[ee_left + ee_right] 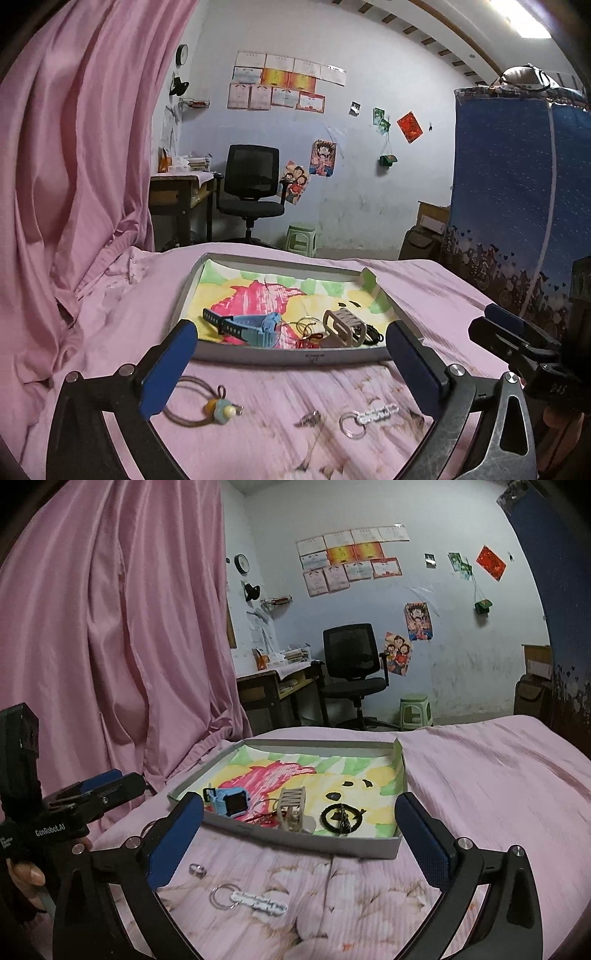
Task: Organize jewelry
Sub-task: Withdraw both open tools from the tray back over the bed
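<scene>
both tools hover spread and empty above the pink bed [480, 768]: left tool [291, 365], right tool [299, 834]. just ahead lies the shallow tray [384, 847], its near rim facing them, holding a blue watch [258, 326], a wooden clip [293, 806] and a black bracelet [341, 818]. on the sheet before the rim lie a hair tie [207, 406], a keyring [251, 899] and a small ring [197, 869]. pink curtain [110, 646] closes the left side.
</scene>
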Available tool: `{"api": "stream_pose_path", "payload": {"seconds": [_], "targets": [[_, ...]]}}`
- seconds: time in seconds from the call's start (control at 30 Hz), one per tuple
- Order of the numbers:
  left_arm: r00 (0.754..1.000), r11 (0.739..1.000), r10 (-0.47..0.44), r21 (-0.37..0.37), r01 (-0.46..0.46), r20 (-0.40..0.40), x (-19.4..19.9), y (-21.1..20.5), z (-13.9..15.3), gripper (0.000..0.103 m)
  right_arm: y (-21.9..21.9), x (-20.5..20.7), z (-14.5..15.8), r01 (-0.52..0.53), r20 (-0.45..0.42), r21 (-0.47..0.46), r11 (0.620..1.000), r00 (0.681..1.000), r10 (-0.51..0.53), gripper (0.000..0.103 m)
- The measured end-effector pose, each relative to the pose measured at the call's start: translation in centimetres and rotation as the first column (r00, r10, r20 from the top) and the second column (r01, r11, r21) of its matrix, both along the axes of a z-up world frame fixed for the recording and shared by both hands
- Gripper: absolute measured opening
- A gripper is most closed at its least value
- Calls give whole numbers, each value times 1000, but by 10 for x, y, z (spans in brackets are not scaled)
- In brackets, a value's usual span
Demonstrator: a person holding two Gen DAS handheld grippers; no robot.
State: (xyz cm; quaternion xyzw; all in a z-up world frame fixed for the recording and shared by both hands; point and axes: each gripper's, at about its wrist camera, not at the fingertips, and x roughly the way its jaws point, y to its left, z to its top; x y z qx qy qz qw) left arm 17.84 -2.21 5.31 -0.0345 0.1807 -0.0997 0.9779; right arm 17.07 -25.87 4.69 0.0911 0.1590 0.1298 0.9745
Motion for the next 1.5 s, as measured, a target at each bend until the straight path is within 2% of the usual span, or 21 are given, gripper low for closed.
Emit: {"api": "stream_pose_path", "payload": {"seconds": [0.37, 0.73, 1.13, 1.37, 1.5], "targets": [[999, 999, 32, 8, -31, -37, -30, 29, -20, 103, 13, -34, -8, -25, 18, -35, 999, 1000, 25, 102], [988, 998, 57, 22, -55, -143, -28, 56, -47, 103, 22, -43, -25, -57, -24, -94, 994, 998, 55, 102], [956, 996, 85, 54, -72, -282, -3, 63, -64, 103, 22, -27, -38, -89, -129, -137, 987, 989, 72, 102], [935, 995, 85, 76, -62, -343, 16, 63, -69, 103, 30, 0, -53, -148, -256, -157, 977, 961, 104, 102], [926, 995, 85, 86, -58, -367, 26, 62, -70, 103, 33, 11, -59, -179, -299, -166, 970, 946, 123, 102]]}}
